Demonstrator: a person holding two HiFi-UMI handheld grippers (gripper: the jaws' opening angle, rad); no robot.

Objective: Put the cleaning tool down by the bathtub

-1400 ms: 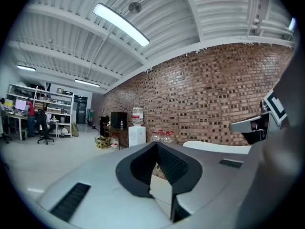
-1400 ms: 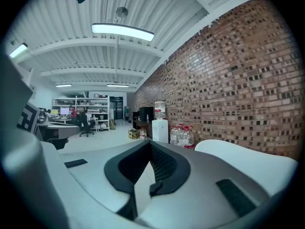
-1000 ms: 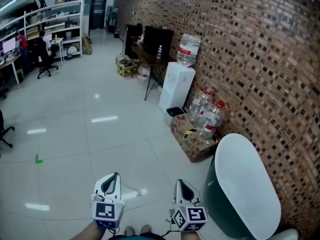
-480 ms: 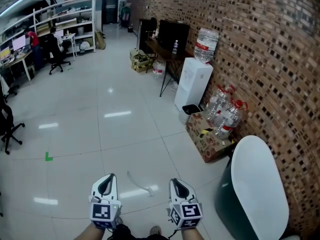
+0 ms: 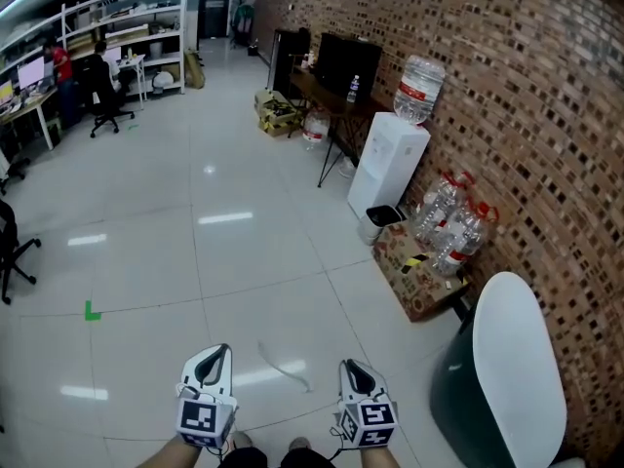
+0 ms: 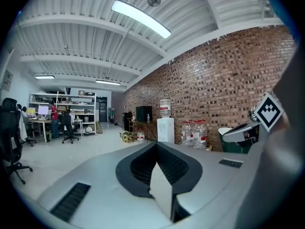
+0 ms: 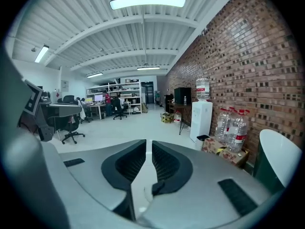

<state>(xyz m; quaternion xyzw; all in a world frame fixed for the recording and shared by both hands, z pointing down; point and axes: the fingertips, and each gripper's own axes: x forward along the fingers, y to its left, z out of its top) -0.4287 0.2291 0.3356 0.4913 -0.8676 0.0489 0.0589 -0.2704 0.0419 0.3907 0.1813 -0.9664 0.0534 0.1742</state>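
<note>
The bathtub (image 5: pixel 512 359), white inside and dark green outside, stands against the brick wall at the lower right; it also shows in the right gripper view (image 7: pixel 276 151). Both grippers hang low over the tiled floor, left of the tub. My left gripper (image 5: pixel 223 348) (image 6: pixel 155 145) has its pads together with nothing in them. My right gripper (image 5: pixel 348 365) (image 7: pixel 148 142) has just been opening. A slim gap shows between its pads, and I make out nothing in it. A thin pale streak (image 5: pixel 285 365) lies on the floor between the grippers. I cannot tell whether it is the tool or a glare.
A water dispenser (image 5: pixel 392 169) with a bottle on top stands by the wall. Beyond the tub are a small bin (image 5: pixel 382 216) and a cardboard box (image 5: pixel 414 273) with large water bottles (image 5: pixel 450 224). A desk with a monitor (image 5: pixel 336 71) is farther along. An office chair (image 5: pixel 12 247) is at the left.
The scene has slid: the tub and the dispenser sit farther right in the head view. The pale streak has shifted right, from beside the left gripper to midway between the two.
</note>
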